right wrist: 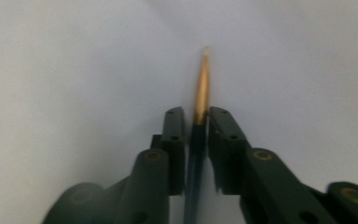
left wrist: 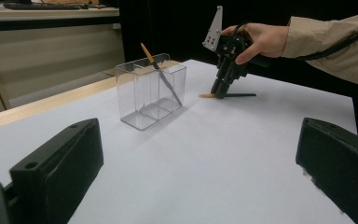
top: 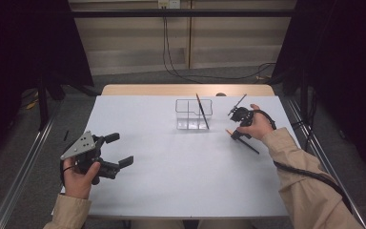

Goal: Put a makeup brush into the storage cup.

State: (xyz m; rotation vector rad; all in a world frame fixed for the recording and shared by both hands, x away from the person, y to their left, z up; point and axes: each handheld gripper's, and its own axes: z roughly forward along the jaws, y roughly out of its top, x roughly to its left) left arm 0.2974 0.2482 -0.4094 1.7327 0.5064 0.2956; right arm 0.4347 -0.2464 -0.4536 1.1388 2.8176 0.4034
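The right gripper [top: 235,131] points down at the table, jaws pressed on a dark pencil [right wrist: 196,140] lying at 3 o'clock on the white sheet [top: 171,181], tan tip toward 9. This looks like the pick-up step; next comes lifting and tipping it upright. A clear divided holder [top: 193,114] stands at 12 o'clock, another pencil [top: 202,110] leaning inside. The left gripper [top: 116,150] waits spread at 8 o'clock, well apart.
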